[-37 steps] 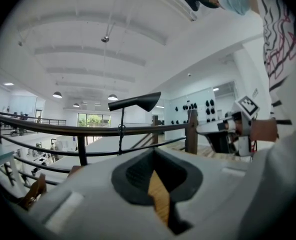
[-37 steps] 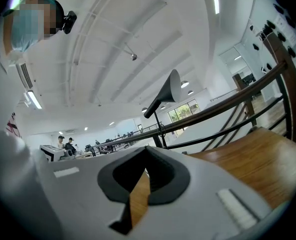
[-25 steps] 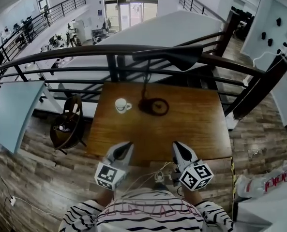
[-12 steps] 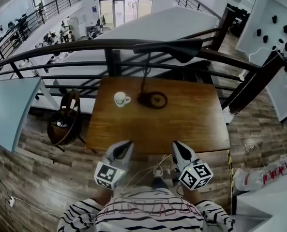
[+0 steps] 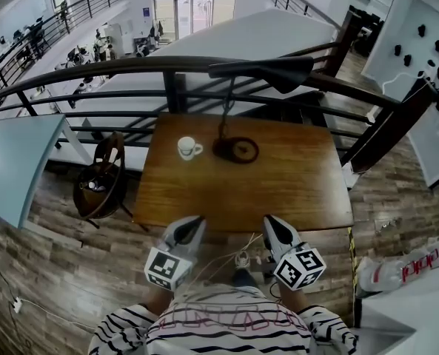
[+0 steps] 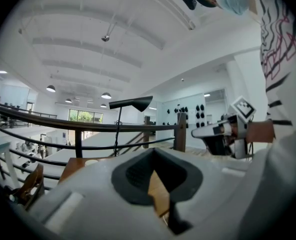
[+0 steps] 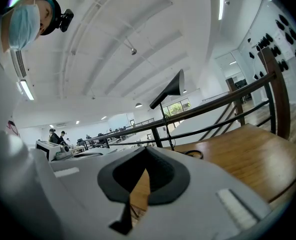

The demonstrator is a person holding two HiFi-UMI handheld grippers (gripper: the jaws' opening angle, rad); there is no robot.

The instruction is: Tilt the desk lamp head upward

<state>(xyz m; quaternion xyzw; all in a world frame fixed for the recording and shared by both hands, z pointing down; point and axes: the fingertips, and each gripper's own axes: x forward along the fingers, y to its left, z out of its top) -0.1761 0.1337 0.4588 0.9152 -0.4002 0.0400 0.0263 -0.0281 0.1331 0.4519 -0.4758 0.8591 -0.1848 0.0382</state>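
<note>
Looking down and reading from the left, I see a wooden chair (image 5: 101, 185) on the plank floor just off the table's left side; the brown table (image 5: 300, 191) stands against the dark railing (image 5: 93, 71); a white cup (image 5: 188, 148) sits on its far half; just right of the cup is the round base (image 5: 236, 149) of the desk lamp (image 5: 225, 117), whose thin stem rises to the lamp head (image 5: 263, 70), a long dark shade that crosses the top rail in the head view and lies roughly level in my left gripper view; nothing touches the lamp; nearer to me, my left gripper (image 5: 196, 221) pokes over the table's near edge with its jaws pressed together and only bare tabletop showing past them; my right gripper (image 5: 269, 220) lies beside it, well apart from it, jaws likewise closed on nothing; both are well short of the cup and the lamp; against a second ago, the table, cup and lamp sit a little higher in the head view and the near edge has drawn closer to my fingertips, while both grippers keep the same spots in the picture and the same closed jaws; the lamp head has the same tilt as before
</note>
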